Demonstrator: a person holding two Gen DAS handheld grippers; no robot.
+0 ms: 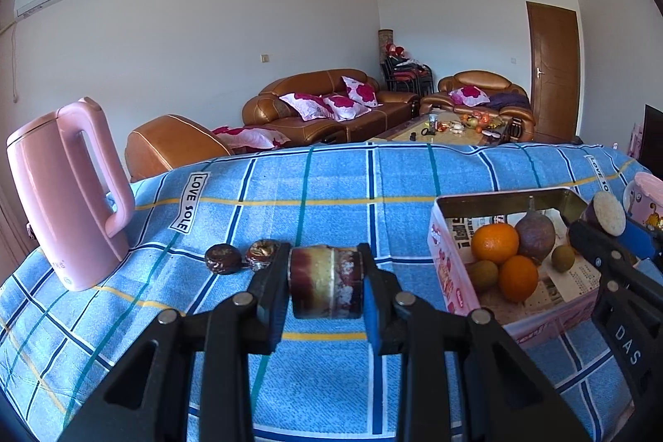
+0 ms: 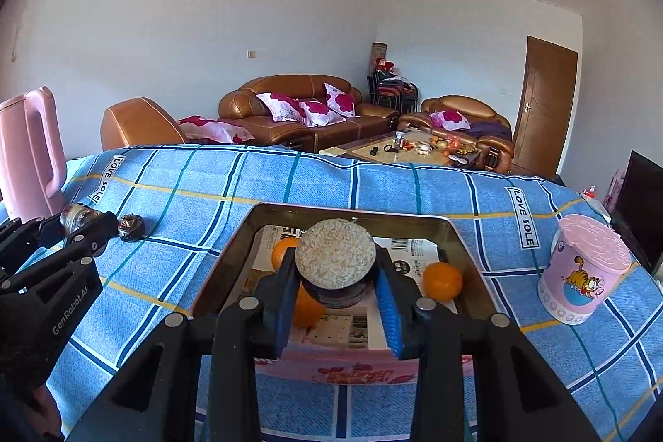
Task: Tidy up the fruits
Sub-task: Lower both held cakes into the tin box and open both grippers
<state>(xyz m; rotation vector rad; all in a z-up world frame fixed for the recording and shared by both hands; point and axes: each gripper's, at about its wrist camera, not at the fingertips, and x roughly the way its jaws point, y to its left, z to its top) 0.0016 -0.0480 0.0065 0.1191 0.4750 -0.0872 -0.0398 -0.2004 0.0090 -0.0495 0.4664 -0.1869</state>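
We have 1 piece in each gripper. The left gripper pinches a short brown-and-cream cut piece crosswise, pads flat on its 2 ends, and holds it above the blue checked cloth, well left of the tin. The right gripper pinches a dark-skinned cut piece by its sides, pale cut face toward the camera, and hangs over the near half of the tin. Inside lie 2 oranges by the left view, a large purple-brown fruit and 2 small green-brown ones; printed paper lines the bottom. The step, as we judge it, is to set the right piece down in the tin. To do it well we should lower it over bare paper, which the left view shows toward the far right corner, rather than onto the oranges beneath it, and spread the jaws only once it rests, since a round piece dropped on oranges will likely roll. We keep the left piece level and clear of the tin wall until the right gripper is out. 2 dark wrapped pieces wait on the cloth near the pink kettle.
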